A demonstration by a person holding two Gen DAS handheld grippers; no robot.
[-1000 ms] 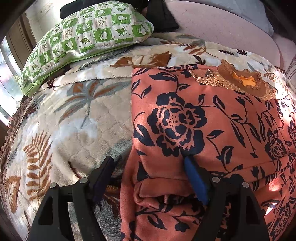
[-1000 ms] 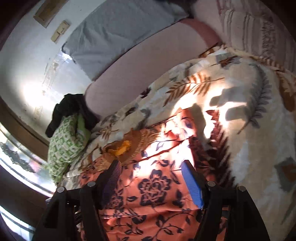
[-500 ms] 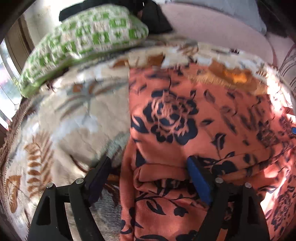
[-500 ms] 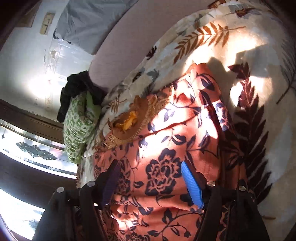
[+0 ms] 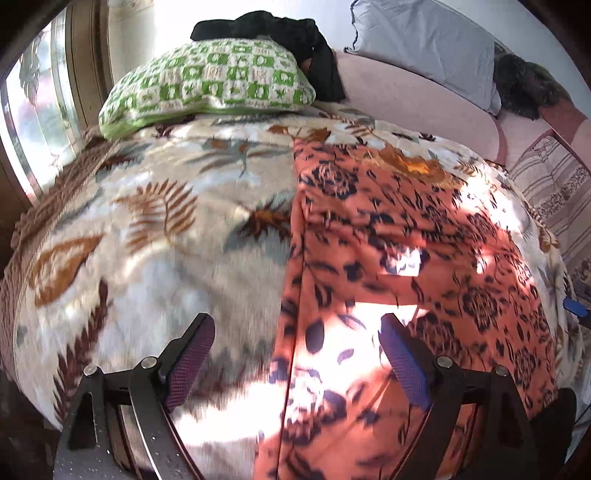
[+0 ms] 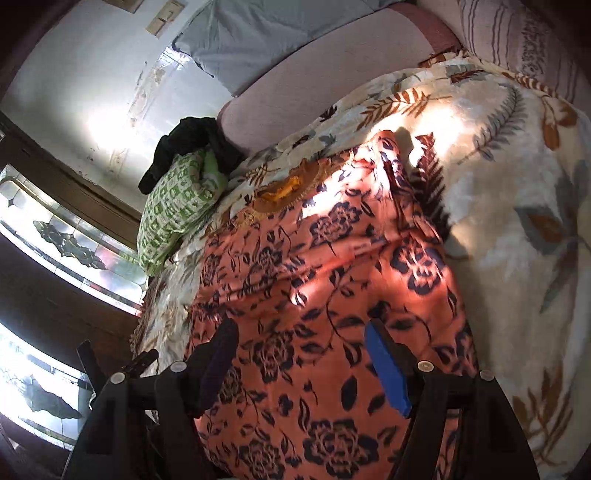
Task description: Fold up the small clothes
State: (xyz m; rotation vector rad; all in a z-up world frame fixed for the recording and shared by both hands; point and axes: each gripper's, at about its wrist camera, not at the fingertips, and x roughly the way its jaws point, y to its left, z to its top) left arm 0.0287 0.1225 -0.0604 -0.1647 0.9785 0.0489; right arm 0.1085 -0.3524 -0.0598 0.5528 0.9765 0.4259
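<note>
Garment: an orange garment (image 5: 424, 240) with a dark floral print is lying spread flat on the blanket (image 5: 155, 229), with its gold-embroidered neckline (image 5: 413, 166) pointing toward the far edge of the bed, where the pillows are sitting.
Garment's place: it is covering the right half of the blanket in the left wrist view, and its straight left edge is running down the blanket's middle toward the near edge.
Left gripper (image 5: 295, 354): its jaws are standing wide apart, having just been opening, and they are gripping nothing; it is hovering over the garment's left edge, one finger above bare blanket and the other above orange cloth.
Right gripper (image 6: 299, 358): its jaws are also standing apart and holding nothing; both fingers are hanging above the garment's lower part, clear of the cloth.
Blanket: cream plush with brown and grey leaf prints, catching patches of sunlight.
Far edge: a green-and-white checked pillow (image 5: 214, 81) is resting at the far left corner, with a black cloth (image 5: 288, 33) bunched behind it.
Blur: the left wrist view is smearing, so fine folds are hard to tell.
</note>
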